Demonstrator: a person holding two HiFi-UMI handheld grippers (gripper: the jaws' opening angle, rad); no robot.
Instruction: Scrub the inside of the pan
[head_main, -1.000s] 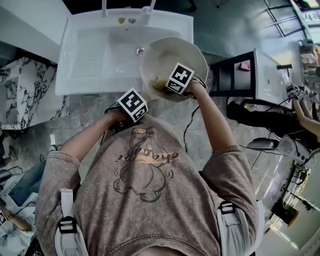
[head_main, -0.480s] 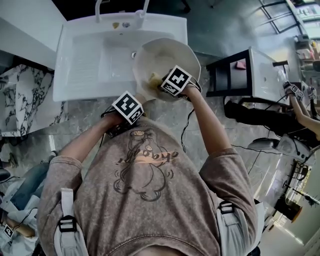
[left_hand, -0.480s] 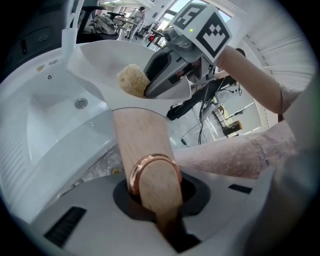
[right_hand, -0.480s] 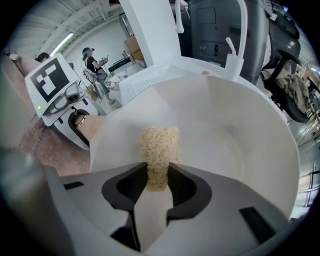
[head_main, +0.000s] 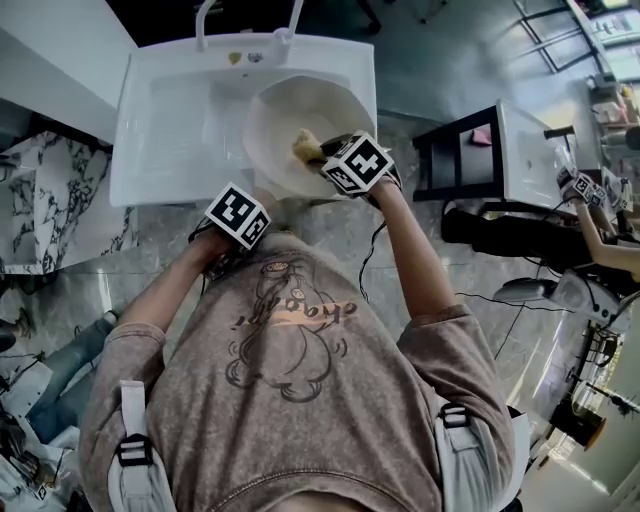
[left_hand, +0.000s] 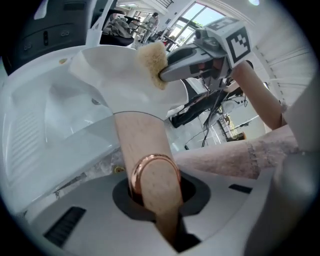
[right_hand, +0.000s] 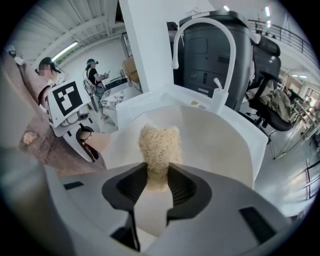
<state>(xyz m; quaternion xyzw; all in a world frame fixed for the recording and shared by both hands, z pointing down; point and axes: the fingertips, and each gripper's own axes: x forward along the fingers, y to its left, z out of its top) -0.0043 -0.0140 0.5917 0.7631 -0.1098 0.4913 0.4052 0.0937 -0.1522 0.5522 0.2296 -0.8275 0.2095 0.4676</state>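
The left tongs (left_hand: 155, 186) are clamped on the pan's handle (left_hand: 141, 145), and the pan (head_main: 285, 115) is tilted over the sink (head_main: 165, 120) just ahead of them. The right tongs (right_hand: 159, 181) pinch a scrubber (right_hand: 159, 145), its tip at the pan's inside. Hold the handle steady, press evenly, and sweep circles out to the rim.

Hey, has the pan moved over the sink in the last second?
Yes. The pan has shifted left relative to the sink. A second ago it hung out past the sink's right edge; now it sits inside that edge, further over the basin.
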